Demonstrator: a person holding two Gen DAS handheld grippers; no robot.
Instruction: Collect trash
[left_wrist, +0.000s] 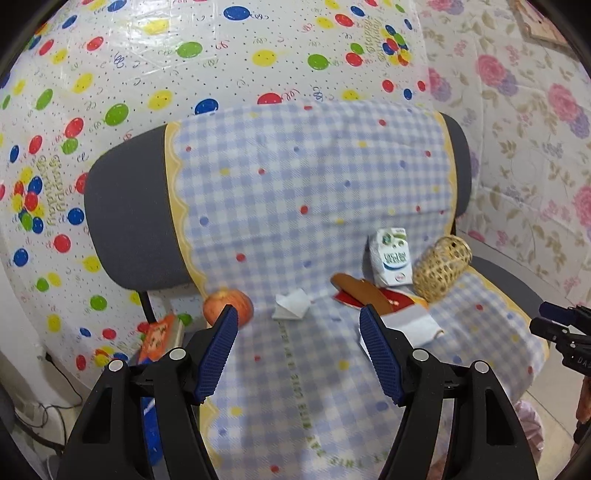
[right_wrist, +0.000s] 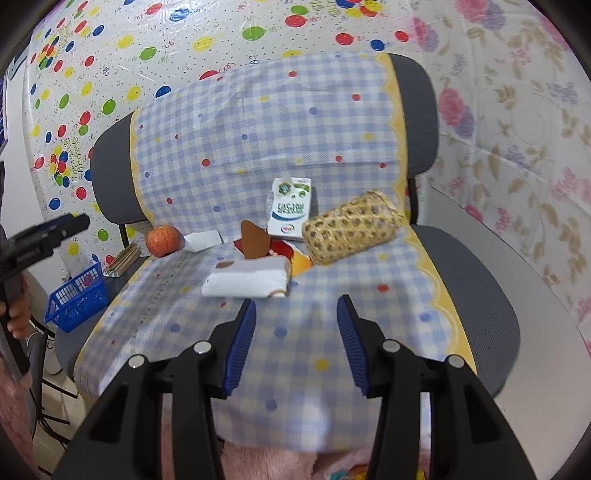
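On a chair with a blue checked blanket (left_wrist: 295, 206) lie an apple (left_wrist: 227, 305), a crumpled white paper (left_wrist: 291, 304), a red and brown snack wrapper (left_wrist: 364, 295), a white folded packet (left_wrist: 413, 325), a milk carton (left_wrist: 391, 256) and a woven basket (left_wrist: 441, 267) on its side. My left gripper (left_wrist: 299, 321) is open above the seat, in front of the paper. My right gripper (right_wrist: 295, 314) is open above the seat's front, just short of the white packet (right_wrist: 247, 282). The right wrist view also shows the apple (right_wrist: 162, 240), paper (right_wrist: 203, 240), wrapper (right_wrist: 258, 242), carton (right_wrist: 291, 210) and basket (right_wrist: 351, 229).
A blue plastic crate (right_wrist: 75, 299) stands left of the chair beside a bundle of sticks (right_wrist: 122, 258). Books (left_wrist: 159, 338) and cables lie on the floor at the left. Patterned sheets cover the walls. The other gripper shows at the right edge of the left wrist view (left_wrist: 561, 325).
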